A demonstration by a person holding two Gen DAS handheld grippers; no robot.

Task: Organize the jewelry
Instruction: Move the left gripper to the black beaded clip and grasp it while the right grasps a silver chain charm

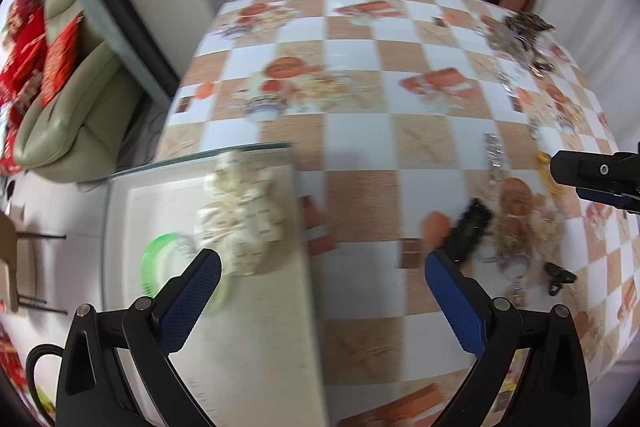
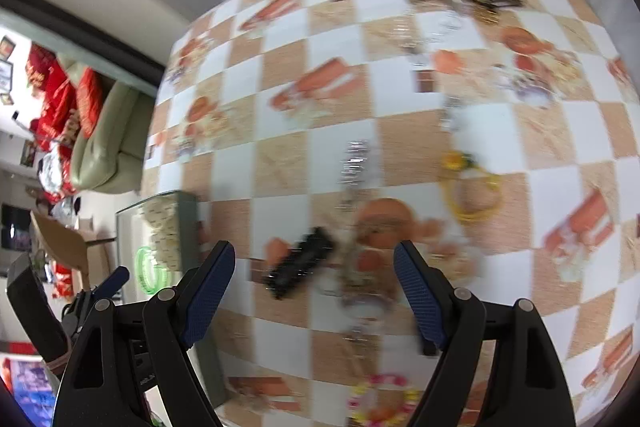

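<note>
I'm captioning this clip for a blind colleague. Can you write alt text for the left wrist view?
The open, empty left gripper hangs over a checkered tablecloth, above the edge of a white tray holding a cream scrunchie and a green bangle. A black hair clip lies to the right, more jewelry beyond.
</note>
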